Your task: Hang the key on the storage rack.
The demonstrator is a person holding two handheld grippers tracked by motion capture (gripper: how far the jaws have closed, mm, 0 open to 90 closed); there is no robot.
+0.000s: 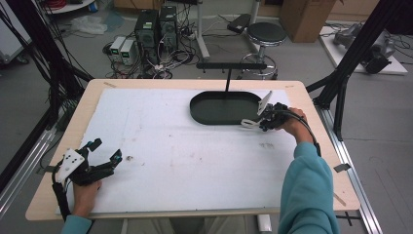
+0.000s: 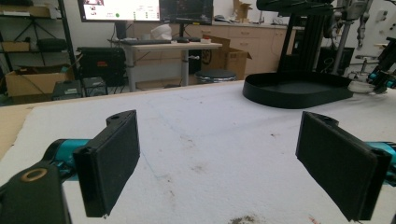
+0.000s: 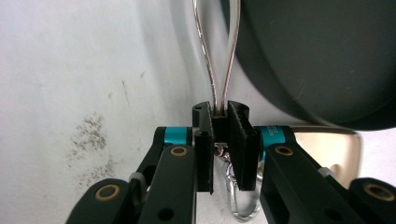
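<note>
My right gripper [image 1: 263,120] is at the front right rim of a black oval tray [image 1: 204,114]. In the right gripper view its jaws [image 3: 220,116] are shut on a thin silver wire loop [image 3: 219,56] that runs forward along the tray's rim [image 3: 327,56]. A small silver clasp [image 3: 243,196] hangs beneath the jaws. A pale end of the thing [image 1: 249,123] pokes out left of the gripper. My left gripper [image 1: 106,150] rests near the front left of the white mat [image 1: 185,146], open and holding nothing, its pads [image 2: 112,158] wide apart.
A thin black post with a crossbar [image 1: 231,65] stands up from the tray. The mat carries a few dark smudges [image 1: 129,158]. A black frame strut [image 1: 341,78] flanks the table's right edge. A stool [image 1: 265,34] and computers sit on the floor beyond.
</note>
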